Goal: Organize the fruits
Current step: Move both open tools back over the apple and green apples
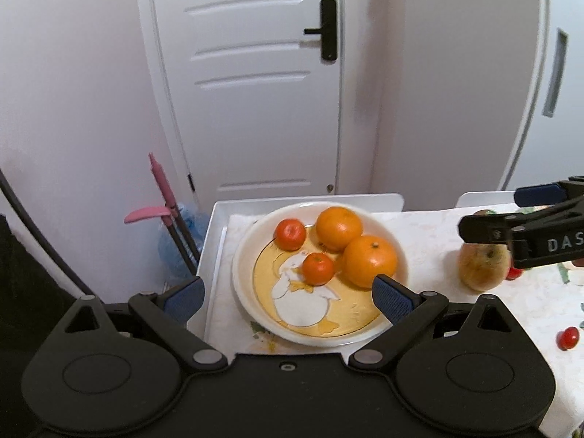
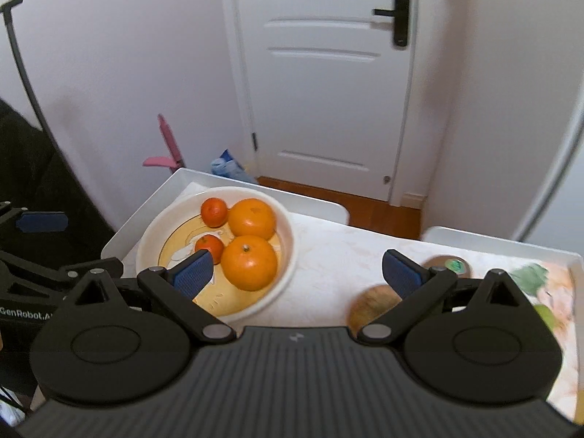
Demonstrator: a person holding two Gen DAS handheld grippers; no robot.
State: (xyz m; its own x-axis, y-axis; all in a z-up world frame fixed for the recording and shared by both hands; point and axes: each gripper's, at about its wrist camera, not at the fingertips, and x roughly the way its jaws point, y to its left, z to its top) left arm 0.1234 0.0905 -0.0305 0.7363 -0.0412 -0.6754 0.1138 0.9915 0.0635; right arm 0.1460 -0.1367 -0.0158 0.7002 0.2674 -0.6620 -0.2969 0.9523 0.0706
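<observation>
Left gripper (image 1: 288,301): jaws spread wide, nothing between the blue pads, poised over the near part of the plate (image 1: 244,284). Right gripper (image 2: 297,273): jaws likewise wide apart and holding nothing, above the tablecloth (image 2: 328,255) between the plate and an apple (image 2: 368,308) that lies just under its right finger.

Plate contents: two large oranges, one at the far side (image 1: 338,229) and one nearer on the right (image 1: 369,261), touching each other; two small tangerines, one at the far left (image 1: 290,234) and one near the centre (image 1: 318,269). A duck picture shows on the bare plate floor.

Off the plate, on the cloth: the apple to the right, a cherry tomato (image 1: 568,338) nearer the right edge, and a blurred stickered fruit (image 2: 450,266) behind the right gripper's finger; its kind cannot be told.

Background: white door (image 1: 255,73), pink-handled broom (image 1: 160,197).
</observation>
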